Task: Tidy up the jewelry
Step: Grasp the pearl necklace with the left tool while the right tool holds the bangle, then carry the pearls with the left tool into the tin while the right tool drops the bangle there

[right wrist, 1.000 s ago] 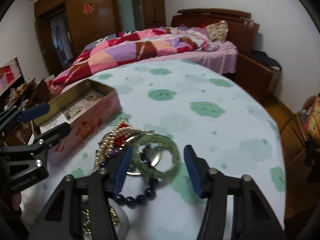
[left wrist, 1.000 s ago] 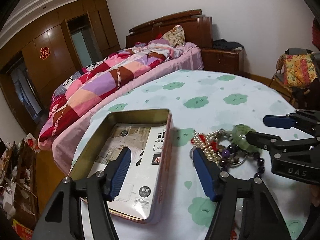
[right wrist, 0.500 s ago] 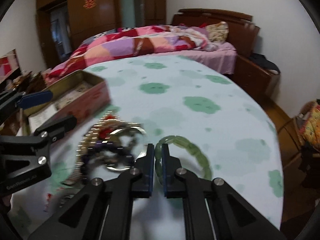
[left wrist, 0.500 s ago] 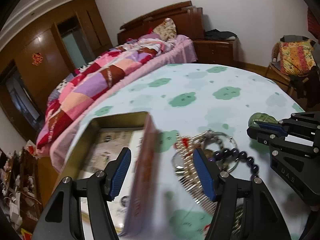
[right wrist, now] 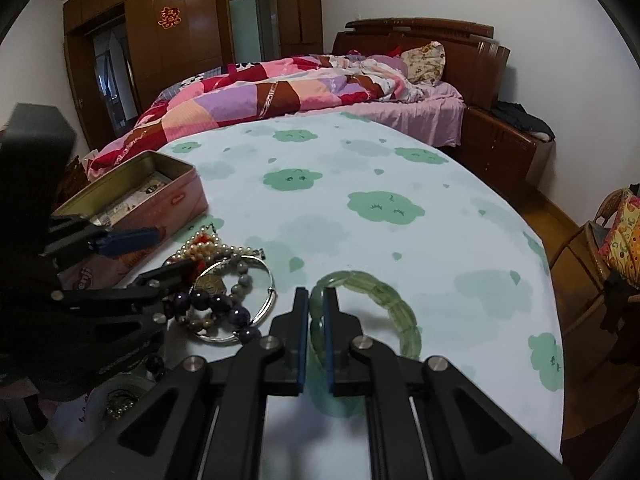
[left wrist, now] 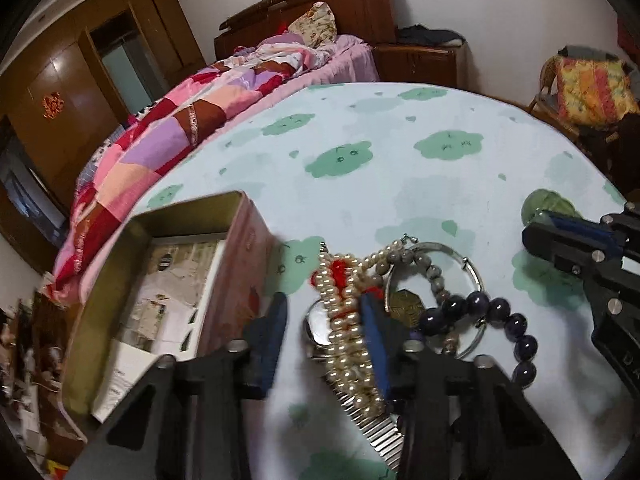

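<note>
Right fingers: the right gripper [right wrist: 316, 336] has its blue pads [right wrist: 303, 344] nearly together, pinching the near rim of the green bracelet [right wrist: 384, 312], whose far arc stands out beyond the tips above the counter [right wrist: 400, 184].

Left fingers: the left gripper [left wrist: 322, 332] is partly open and blurred; a pearl strand [left wrist: 348, 332] lies in the gap, against the right-hand pad [left wrist: 374, 344]. Whether it is gripped cannot be told.

Jewelry pile: pearls with red thread, a silver bangle [left wrist: 468, 276], a grey bead string [left wrist: 428, 264] and a dark purple bead bracelet [left wrist: 500, 320] lie tangled on the counter just right of the tin.

Tin: the open pink tin [left wrist: 160, 280] sits left of the pile, printed paper inside.

Green bracelet's place: right of the pile, apart from it.
</note>
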